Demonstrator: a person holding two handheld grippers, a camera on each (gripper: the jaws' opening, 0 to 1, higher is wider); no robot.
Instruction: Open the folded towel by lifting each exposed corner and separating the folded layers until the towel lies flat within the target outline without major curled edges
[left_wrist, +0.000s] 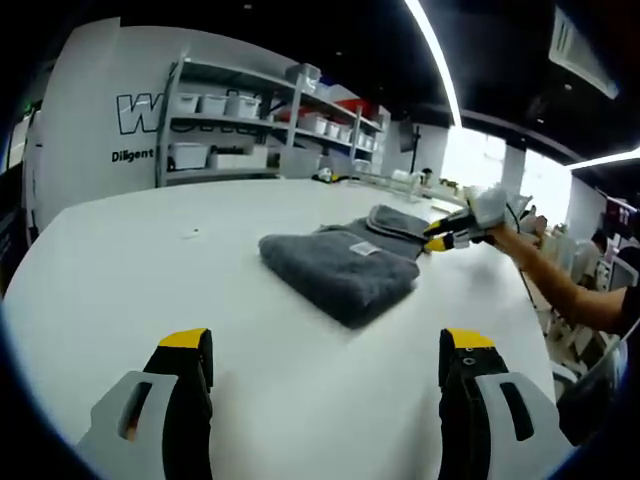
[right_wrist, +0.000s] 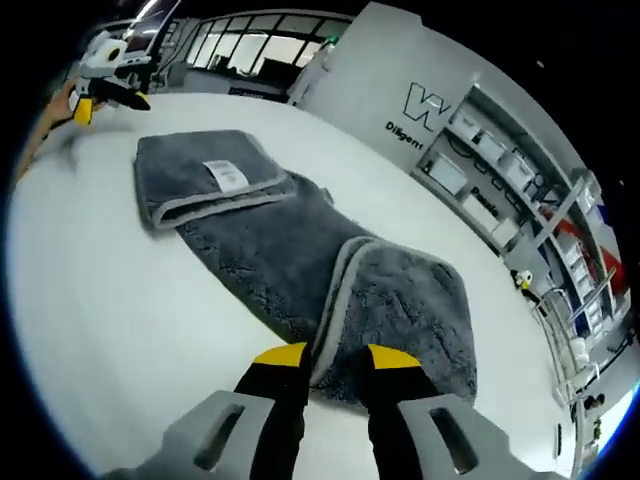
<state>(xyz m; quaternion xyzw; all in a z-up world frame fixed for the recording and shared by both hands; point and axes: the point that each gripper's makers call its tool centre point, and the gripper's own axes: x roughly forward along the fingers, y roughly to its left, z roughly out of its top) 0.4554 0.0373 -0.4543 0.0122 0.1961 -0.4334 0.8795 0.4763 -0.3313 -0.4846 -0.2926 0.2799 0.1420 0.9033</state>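
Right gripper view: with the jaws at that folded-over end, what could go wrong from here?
The right gripper straddles the grey edge of the towel's folded flap; it may pinch both layers and drag the towel instead of opening it. The left gripper stands open and off the cloth, so nothing anchors the label end, which is folded too.

The white wall (left_wrist: 100, 110) behind the shelves carries a large outlined "W" and, below it, the small dark word "Diligent", cut off by shelving. The towel's white tag (right_wrist: 225, 175) is too small to read.

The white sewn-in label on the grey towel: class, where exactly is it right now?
In the right gripper view, the white sewn-in label lies on the folded end of the grey towel, upper left, far from the right hand-held gripper.
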